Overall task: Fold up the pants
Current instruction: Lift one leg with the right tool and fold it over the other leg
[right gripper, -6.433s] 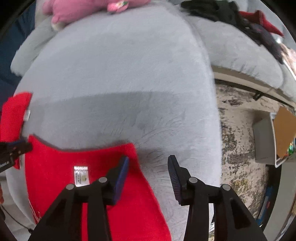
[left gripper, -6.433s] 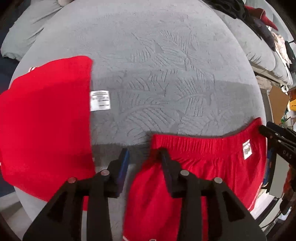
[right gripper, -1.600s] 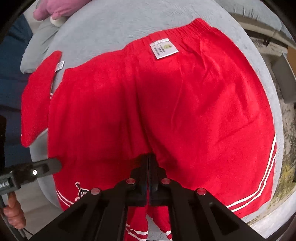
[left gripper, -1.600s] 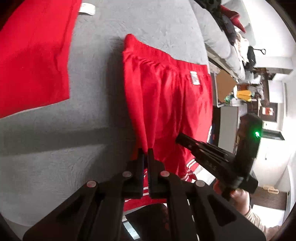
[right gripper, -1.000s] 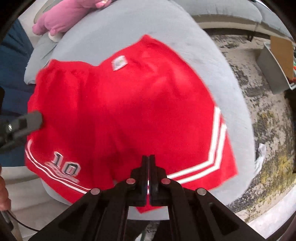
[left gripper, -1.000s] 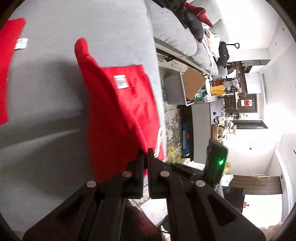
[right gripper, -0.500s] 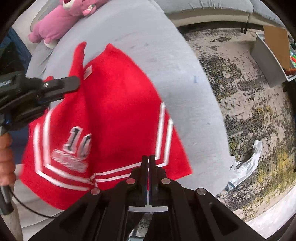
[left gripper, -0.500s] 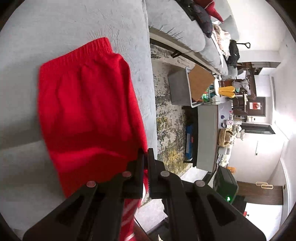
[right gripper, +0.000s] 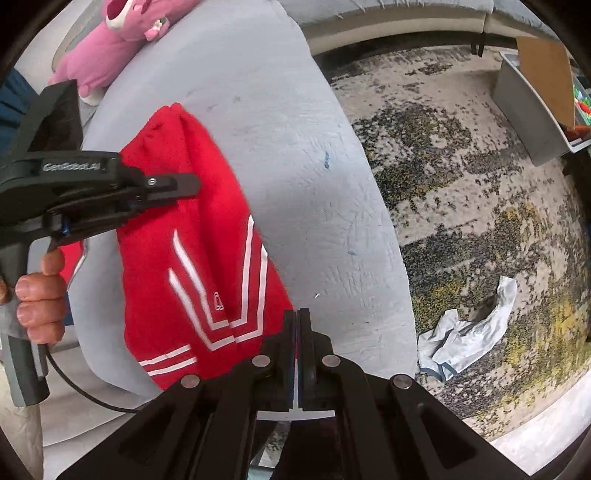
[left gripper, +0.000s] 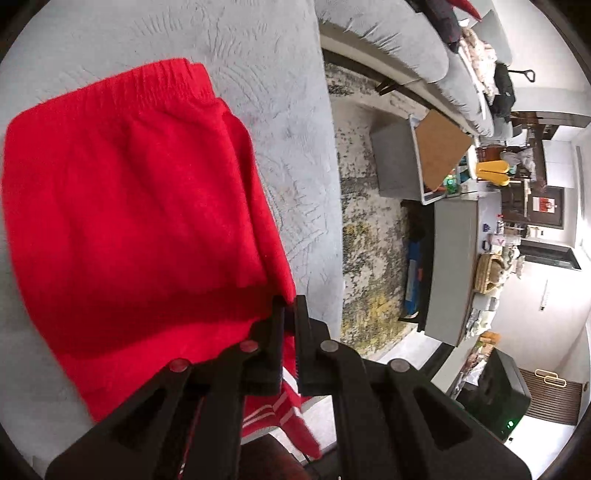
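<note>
Pretty clearly someone's living room at home: a big grey sofa (left gripper: 388, 29) with clothes piled on it, a speckled rug (right gripper: 480, 206) on the floor, and a pink plush toy (right gripper: 122, 29) sitting on the grey cushion (right gripper: 258, 122). There's also a framed picture (left gripper: 546, 206) on the far wall.

The left tool (left gripper: 290, 314) is pinching its fingers nearly together on red fabric. The right tool (right gripper: 297, 328) is clamping its fingers flat against each other on cloth too. The left hand (right gripper: 38, 295) is gripping its tool's handle, fingers curled.
</note>
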